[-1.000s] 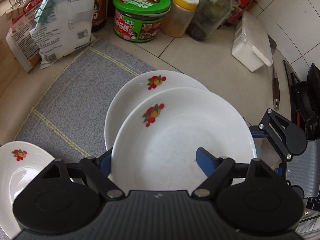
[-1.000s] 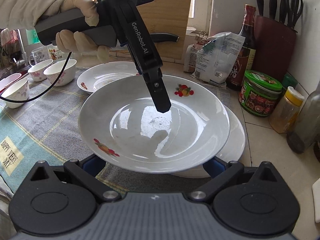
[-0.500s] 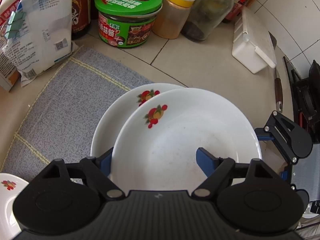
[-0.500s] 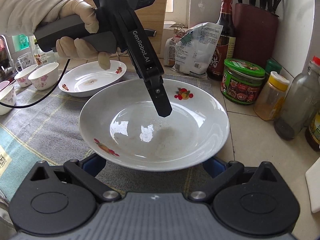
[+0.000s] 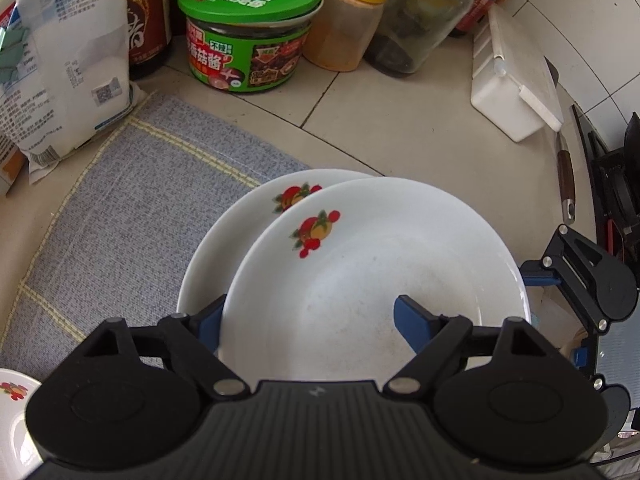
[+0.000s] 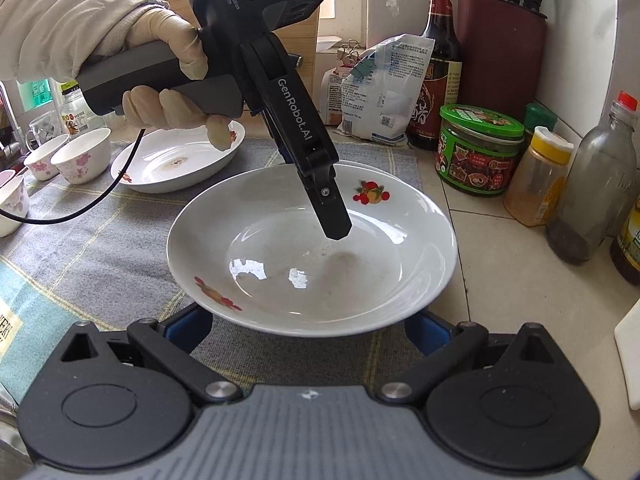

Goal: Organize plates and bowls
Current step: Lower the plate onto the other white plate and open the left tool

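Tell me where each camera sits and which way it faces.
Left wrist: on the left gripper, facing steeply down at the top plate on a second plate; own jaws show.
Right wrist: on the right gripper, facing across the counter; gloved hand shows.
Shared: top plate, green-lidded jar.
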Demonstrator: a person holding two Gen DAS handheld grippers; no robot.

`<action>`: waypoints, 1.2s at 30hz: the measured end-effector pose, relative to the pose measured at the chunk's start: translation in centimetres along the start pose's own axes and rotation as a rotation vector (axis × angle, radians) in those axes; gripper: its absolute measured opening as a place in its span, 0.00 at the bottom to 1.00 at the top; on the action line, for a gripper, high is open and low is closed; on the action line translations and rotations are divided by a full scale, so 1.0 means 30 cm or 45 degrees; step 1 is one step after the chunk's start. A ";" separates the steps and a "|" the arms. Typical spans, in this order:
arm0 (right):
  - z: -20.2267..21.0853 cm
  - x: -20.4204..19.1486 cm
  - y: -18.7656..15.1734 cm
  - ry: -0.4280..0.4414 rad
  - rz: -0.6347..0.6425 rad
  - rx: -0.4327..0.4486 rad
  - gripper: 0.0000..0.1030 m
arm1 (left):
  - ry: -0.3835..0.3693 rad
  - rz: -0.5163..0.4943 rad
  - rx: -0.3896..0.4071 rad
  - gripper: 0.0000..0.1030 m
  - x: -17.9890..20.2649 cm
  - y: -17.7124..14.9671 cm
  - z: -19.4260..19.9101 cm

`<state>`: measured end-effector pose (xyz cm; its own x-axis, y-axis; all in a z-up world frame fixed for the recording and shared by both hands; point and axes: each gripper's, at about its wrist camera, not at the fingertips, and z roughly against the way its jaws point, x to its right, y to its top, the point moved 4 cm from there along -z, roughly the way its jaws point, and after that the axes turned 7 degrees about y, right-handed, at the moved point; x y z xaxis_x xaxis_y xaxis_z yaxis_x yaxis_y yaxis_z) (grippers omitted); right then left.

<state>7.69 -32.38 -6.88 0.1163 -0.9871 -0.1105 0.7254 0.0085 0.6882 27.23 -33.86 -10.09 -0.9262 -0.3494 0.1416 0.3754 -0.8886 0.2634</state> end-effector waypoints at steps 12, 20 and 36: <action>0.009 -0.005 -0.002 0.000 -0.018 0.008 1.00 | 0.072 -0.081 -0.071 0.89 0.046 0.034 -0.031; 0.023 0.000 -0.010 0.030 -0.018 0.039 1.00 | 0.073 -0.050 -0.094 0.89 0.035 0.032 -0.028; 0.029 0.003 -0.006 0.056 -0.003 0.052 1.00 | 0.107 -0.004 -0.080 0.90 0.011 0.012 0.016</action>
<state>6.99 -32.60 -6.39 0.1451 -0.9791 -0.1426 0.6974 -0.0010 0.7166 27.07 -34.15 -9.47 -0.9280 -0.3677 0.0598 0.3720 -0.9057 0.2034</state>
